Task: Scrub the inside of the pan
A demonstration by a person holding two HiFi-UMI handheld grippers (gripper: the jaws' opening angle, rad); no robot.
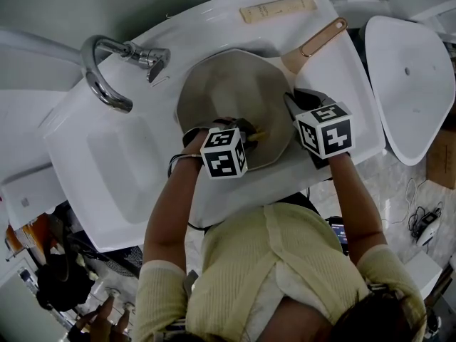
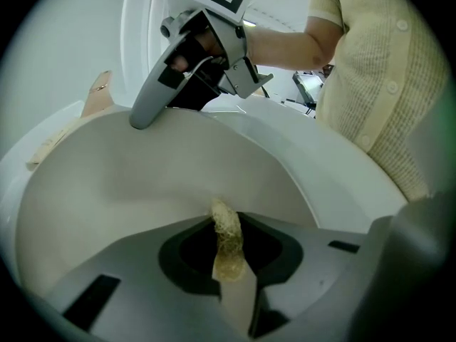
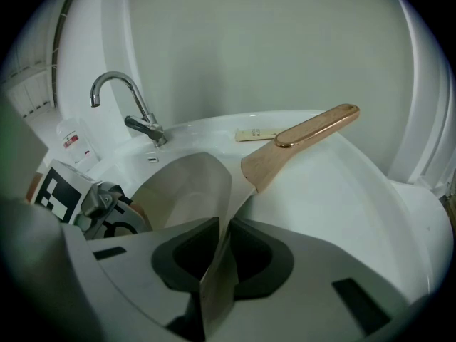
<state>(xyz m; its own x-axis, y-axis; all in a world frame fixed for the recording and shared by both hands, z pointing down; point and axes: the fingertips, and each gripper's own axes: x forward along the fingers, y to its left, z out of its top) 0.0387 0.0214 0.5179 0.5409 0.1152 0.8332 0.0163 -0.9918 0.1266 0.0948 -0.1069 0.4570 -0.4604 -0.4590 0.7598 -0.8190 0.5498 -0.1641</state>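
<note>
A grey pan (image 1: 228,91) with a light wooden handle (image 1: 317,40) rests tilted on the white sink. My left gripper (image 1: 253,132) reaches into the pan's near side, shut on a small yellowish scrub pad (image 2: 228,244) that touches the pan's inner surface (image 2: 142,184). My right gripper (image 1: 293,102) is on the pan's right edge, near the handle. In the right gripper view its jaws are shut on the thin pan rim (image 3: 217,262), with the handle (image 3: 306,134) pointing away to the upper right. The left gripper view shows the right gripper (image 2: 142,116) clamped on the far rim.
A chrome faucet (image 1: 107,70) arches over the sink's basin (image 1: 128,162) to the pan's left. A beige strip (image 1: 278,9) lies on the sink's back ledge. Another white basin-shaped piece (image 1: 413,84) stands at the right. A small bottle (image 3: 75,137) stands by the faucet.
</note>
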